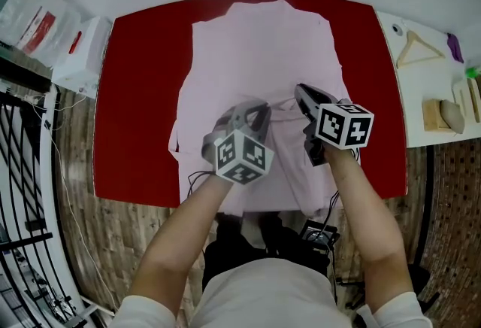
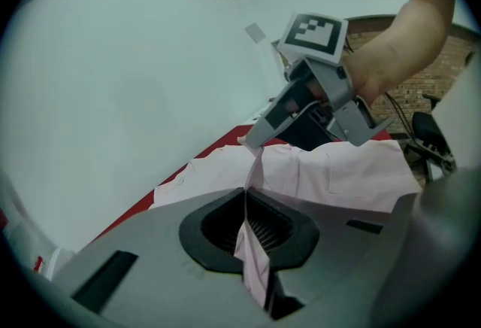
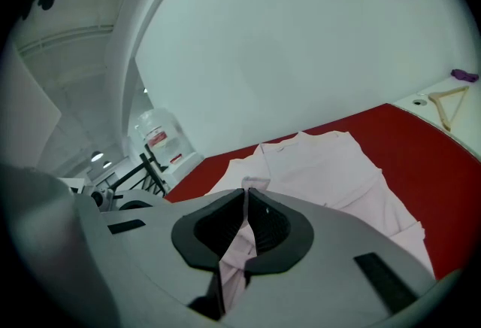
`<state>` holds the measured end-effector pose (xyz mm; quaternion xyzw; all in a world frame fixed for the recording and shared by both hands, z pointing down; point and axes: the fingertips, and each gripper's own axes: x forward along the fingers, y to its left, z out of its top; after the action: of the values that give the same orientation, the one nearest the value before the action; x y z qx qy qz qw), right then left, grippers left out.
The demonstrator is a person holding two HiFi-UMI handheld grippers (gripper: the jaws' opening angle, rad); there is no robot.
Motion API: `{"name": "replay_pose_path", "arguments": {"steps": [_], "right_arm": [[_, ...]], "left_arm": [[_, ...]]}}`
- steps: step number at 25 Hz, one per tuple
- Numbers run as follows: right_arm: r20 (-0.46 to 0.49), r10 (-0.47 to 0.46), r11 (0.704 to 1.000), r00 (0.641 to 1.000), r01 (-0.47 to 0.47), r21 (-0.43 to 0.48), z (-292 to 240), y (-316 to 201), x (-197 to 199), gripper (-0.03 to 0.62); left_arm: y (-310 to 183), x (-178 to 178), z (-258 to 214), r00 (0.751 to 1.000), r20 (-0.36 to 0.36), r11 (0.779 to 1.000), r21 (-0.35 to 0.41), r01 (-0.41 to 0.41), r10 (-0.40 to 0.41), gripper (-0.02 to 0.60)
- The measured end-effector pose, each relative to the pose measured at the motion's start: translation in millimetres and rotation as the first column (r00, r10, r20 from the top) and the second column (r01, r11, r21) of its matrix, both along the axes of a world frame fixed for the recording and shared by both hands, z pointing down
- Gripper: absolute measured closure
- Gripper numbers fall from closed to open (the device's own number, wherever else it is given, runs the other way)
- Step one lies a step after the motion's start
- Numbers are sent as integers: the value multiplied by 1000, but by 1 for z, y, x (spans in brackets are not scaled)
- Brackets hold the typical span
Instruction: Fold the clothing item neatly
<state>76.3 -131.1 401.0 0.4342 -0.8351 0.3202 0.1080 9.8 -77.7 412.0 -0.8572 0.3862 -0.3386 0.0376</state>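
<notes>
A pale pink garment (image 1: 259,41) lies spread on the red table (image 1: 139,93), its near hem hanging over the front edge. Both grippers are over its middle, side by side, each pinching a raised fold of the cloth. My left gripper (image 1: 259,110) is shut on the pink fabric, which runs up between its closed jaws (image 2: 246,192) in the left gripper view. My right gripper (image 1: 302,90) is also shut on the fabric, seen pinched in its jaws (image 3: 245,197). From the left gripper view the right gripper (image 2: 252,140) holds the same lifted edge just ahead.
A white side table (image 1: 425,86) at the right carries a wooden hanger (image 1: 418,48), wooden blocks (image 1: 440,114) and a purple item (image 1: 455,48). Plastic bags (image 1: 37,18) and a white box (image 1: 83,56) sit at the left, above a black metal rack (image 1: 22,168).
</notes>
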Motion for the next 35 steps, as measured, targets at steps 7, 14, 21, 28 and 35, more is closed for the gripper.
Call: {"name": "replay_pose_path", "arguments": {"steps": [7,14,21,28,35], "right_arm": [[41,71,997,997,-70,-12,12,-12,58,566],[22,140,987,990,-138,-89,54,-10,101,566],[-46,185,965,982,-191,-181,104,0,135,566],[-84,180,965,980,-192,-179,110,13,152,565],[-150,164,967,975,-189,-170,108,25,175,563]], "left_arm": [[-31,49,2,998,52,997,67,-30,26,572],[-35,88,35,986,117,991,48,-127,121,571],[12,82,89,957,107,954,-162,-251,270,430],[61,35,98,972,37,943,-250,-217,234,430],[75,-14,92,988,-154,927,-369,-71,15,439]]}}
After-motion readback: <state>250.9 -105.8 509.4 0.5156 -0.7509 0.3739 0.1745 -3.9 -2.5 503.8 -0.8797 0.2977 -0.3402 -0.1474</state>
